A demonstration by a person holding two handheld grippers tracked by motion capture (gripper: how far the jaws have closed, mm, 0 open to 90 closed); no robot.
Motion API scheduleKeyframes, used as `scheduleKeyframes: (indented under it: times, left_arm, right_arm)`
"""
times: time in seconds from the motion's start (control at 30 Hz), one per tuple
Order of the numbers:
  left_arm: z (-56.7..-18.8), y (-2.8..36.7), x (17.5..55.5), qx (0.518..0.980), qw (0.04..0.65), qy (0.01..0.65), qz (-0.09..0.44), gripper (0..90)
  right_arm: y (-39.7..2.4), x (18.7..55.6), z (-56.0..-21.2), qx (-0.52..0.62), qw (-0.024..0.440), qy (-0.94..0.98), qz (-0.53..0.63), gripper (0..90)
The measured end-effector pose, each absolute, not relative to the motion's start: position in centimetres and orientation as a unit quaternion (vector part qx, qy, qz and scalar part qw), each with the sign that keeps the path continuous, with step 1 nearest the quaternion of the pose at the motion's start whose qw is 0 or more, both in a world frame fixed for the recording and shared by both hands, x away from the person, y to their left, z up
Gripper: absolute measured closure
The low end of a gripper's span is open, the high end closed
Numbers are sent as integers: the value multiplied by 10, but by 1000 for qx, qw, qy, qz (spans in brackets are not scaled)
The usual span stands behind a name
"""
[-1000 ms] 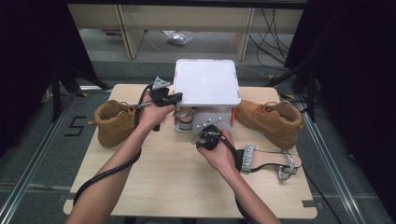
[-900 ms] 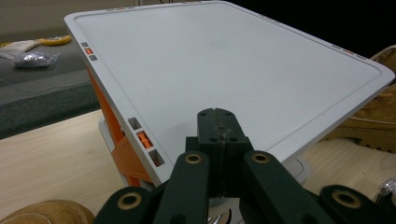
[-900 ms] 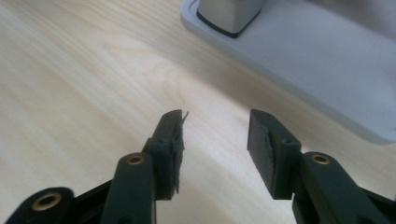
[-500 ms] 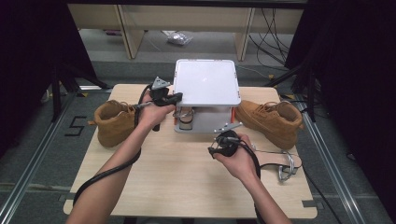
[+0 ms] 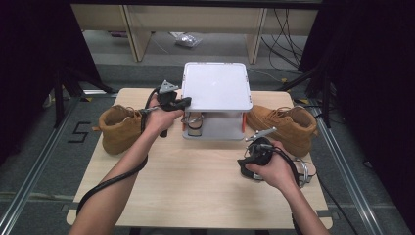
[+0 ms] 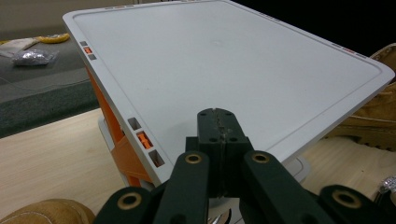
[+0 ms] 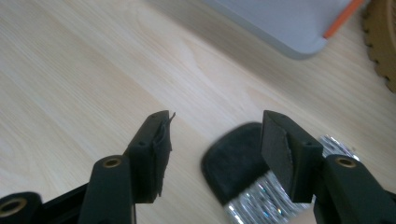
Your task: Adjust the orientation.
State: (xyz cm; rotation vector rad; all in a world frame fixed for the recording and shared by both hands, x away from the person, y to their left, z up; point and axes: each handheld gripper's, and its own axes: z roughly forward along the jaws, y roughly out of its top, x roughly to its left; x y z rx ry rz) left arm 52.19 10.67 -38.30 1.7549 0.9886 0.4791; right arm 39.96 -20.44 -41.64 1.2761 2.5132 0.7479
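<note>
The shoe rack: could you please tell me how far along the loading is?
Done: one sandal sits under the rack top. In hand: the right gripper, jaws just opening and empty, hovers at the second sandal; the left gripper rests shut at the rack's top. Left: that sandal, the left boot and the right boot, on the table.

The sandal (image 7: 254, 186) under the right gripper (image 7: 215, 140) is cut off at six o'clock in the right gripper view — only its black toe and glittery strap show. In the high view the right hand (image 5: 271, 166) covers most of it. The boot (image 6: 373, 116) at three o'clock in the left gripper view is cropped — a sliver remains.
</note>
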Motion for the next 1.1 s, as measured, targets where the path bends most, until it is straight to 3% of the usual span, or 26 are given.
scheduleKeyframes:
  times: [0.27, 0.5, 0.87, 1.1]
  left_arm:
    - [-383, 107, 522, 727, 513, 412, 197, 897]
    - [-382, 106, 522, 730, 509, 412, 197, 897]
    - [-382, 106, 522, 730, 508, 410, 200, 897]
    - [-382, 106, 522, 730, 509, 411, 199, 897]
  right_arm:
    - [-228, 399, -415, 405, 112, 881, 216, 360]
    - [-251, 404, -417, 407, 116, 886, 190, 345]
    - [-302, 403, -414, 483, 155, 847, 160, 483]
    - [-319, 409, -421, 510, 173, 830, 144, 494]
